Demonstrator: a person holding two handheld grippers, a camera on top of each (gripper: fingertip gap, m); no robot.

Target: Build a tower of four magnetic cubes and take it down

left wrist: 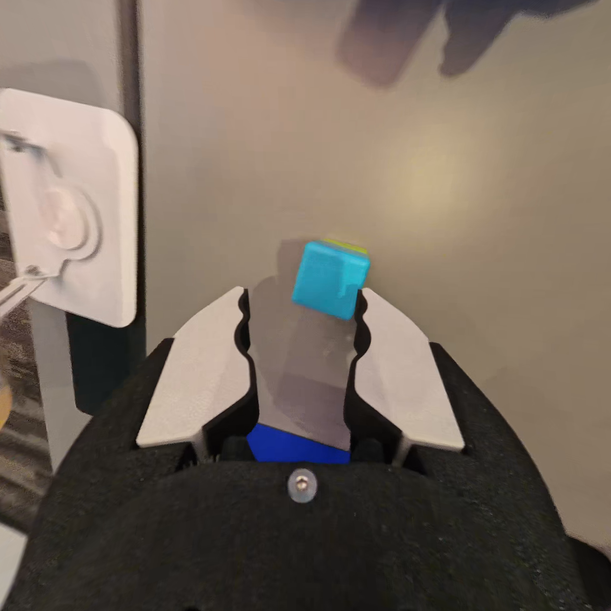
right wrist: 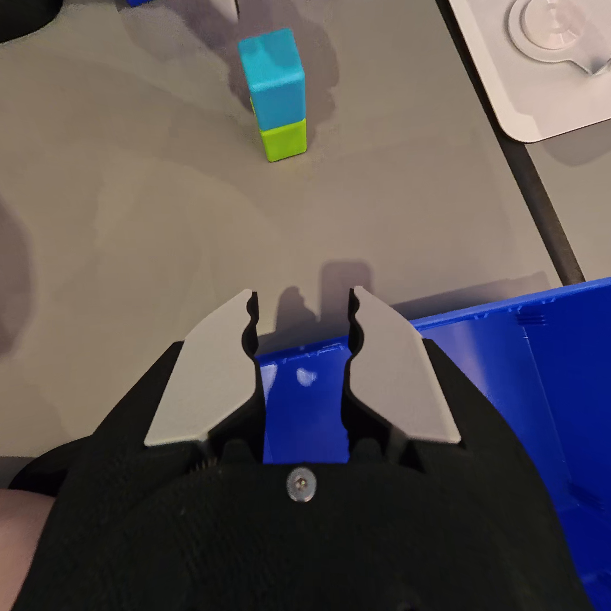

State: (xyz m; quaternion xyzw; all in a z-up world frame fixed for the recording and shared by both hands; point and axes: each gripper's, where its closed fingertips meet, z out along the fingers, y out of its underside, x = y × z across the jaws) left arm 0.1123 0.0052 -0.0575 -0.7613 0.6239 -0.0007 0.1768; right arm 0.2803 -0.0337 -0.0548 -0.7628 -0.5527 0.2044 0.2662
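A two-high stack stands on the grey worktop: a cyan cube sitting on a lime cube. The left gripper hangs above it, jaws spread and empty, the cyan cube just beyond the right tip, not visibly touched. Whether building or dismantling, it should centre the cube between the jaws before closing and lift straight up, since the magnet may drag the lime cube along. The right gripper hovers over the blue bin, jaws parted, holding nothing.
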